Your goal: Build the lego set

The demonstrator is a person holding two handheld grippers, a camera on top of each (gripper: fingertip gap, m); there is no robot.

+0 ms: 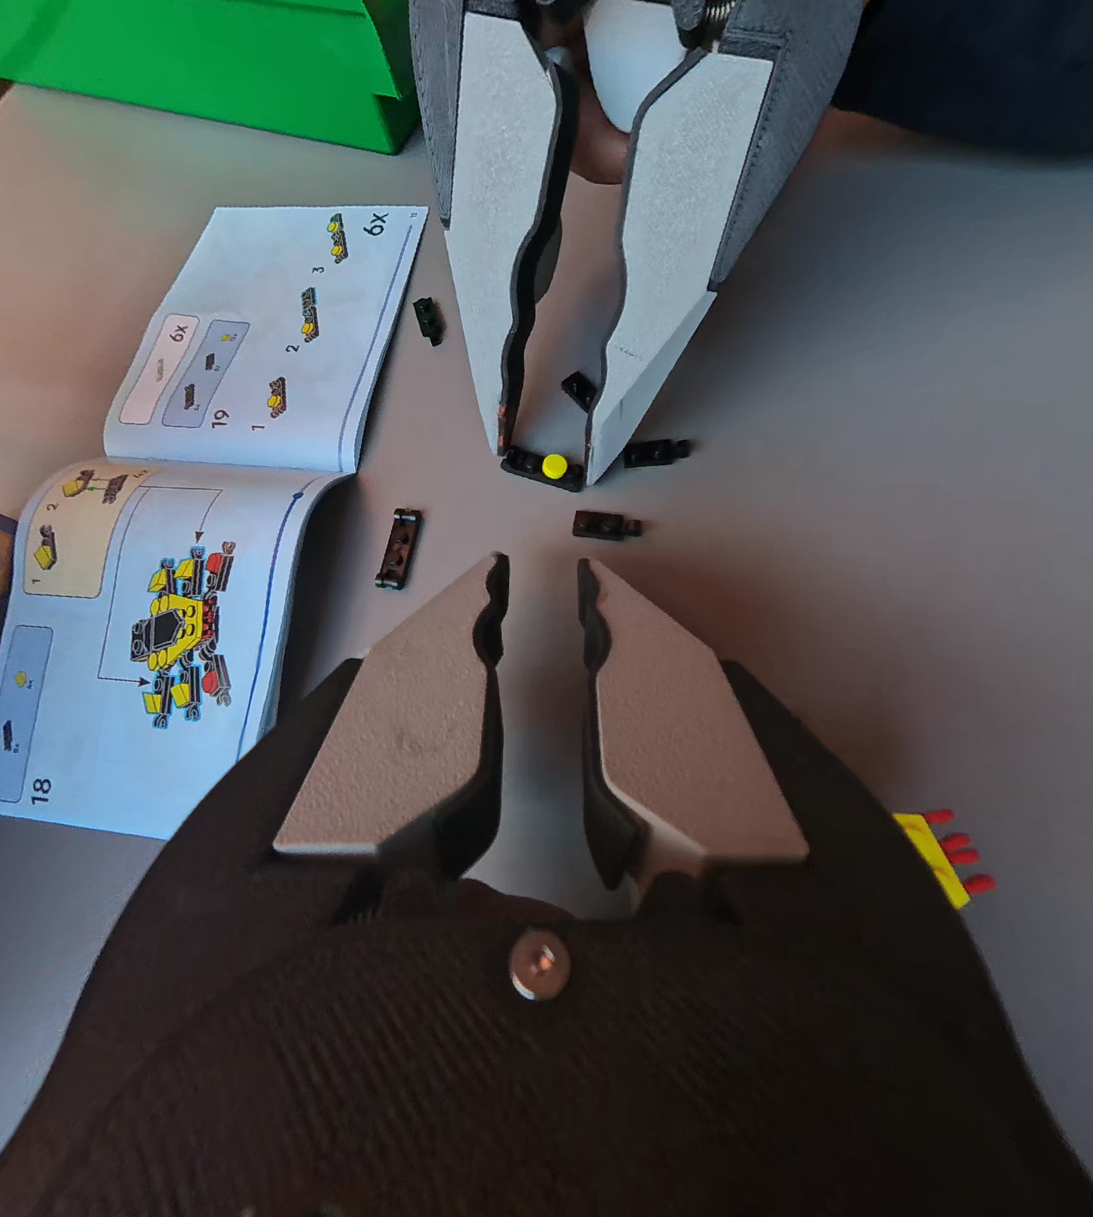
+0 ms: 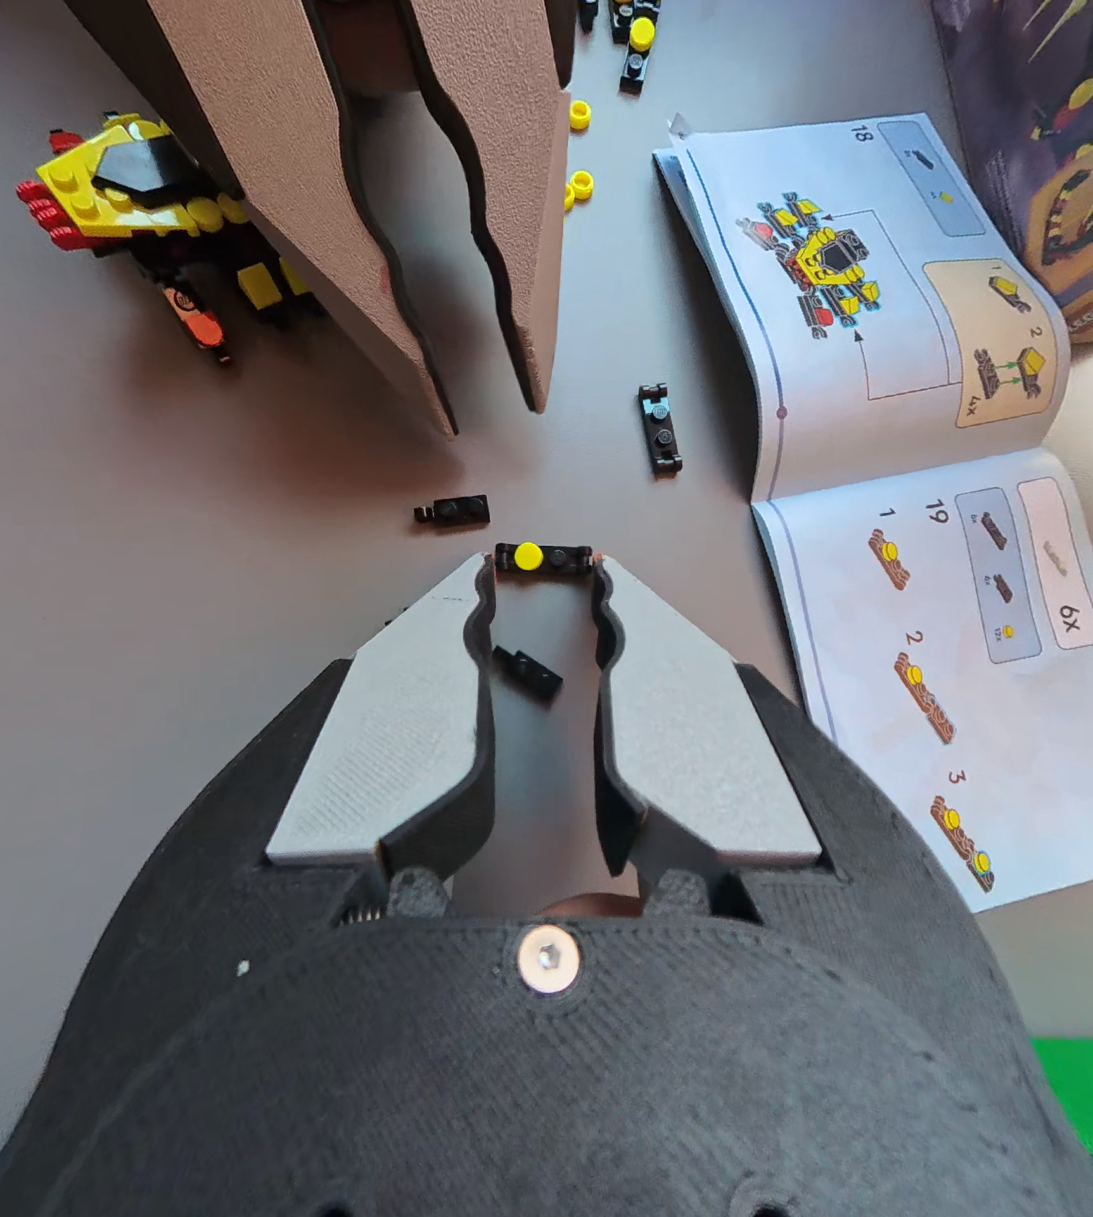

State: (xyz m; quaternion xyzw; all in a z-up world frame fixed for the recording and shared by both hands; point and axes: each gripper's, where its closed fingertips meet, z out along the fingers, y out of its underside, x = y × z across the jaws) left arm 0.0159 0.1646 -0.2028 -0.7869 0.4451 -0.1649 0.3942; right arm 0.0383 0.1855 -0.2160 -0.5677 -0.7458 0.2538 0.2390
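My right gripper (image 2: 542,560) is shut on a small black plate (image 2: 563,560) with a yellow round stud (image 2: 528,556) on one end, held by its two ends low over the grey table. The left wrist view shows it opposite me (image 1: 543,461) with the plate (image 1: 520,459). My left gripper (image 1: 540,563) is open and empty, its tips a short way in front of the held plate; it also shows in the right wrist view (image 2: 494,418). The partly built yellow, black and red model (image 2: 135,217) lies beside the left gripper.
Loose black plates lie around the grippers (image 2: 660,428) (image 2: 453,510) (image 2: 526,672) (image 1: 399,550). Yellow round studs (image 2: 580,184) lie farther off. The open instruction booklet (image 2: 892,461) lies to one side, with the set's box (image 2: 1057,164) and a green box (image 1: 201,59) beyond.
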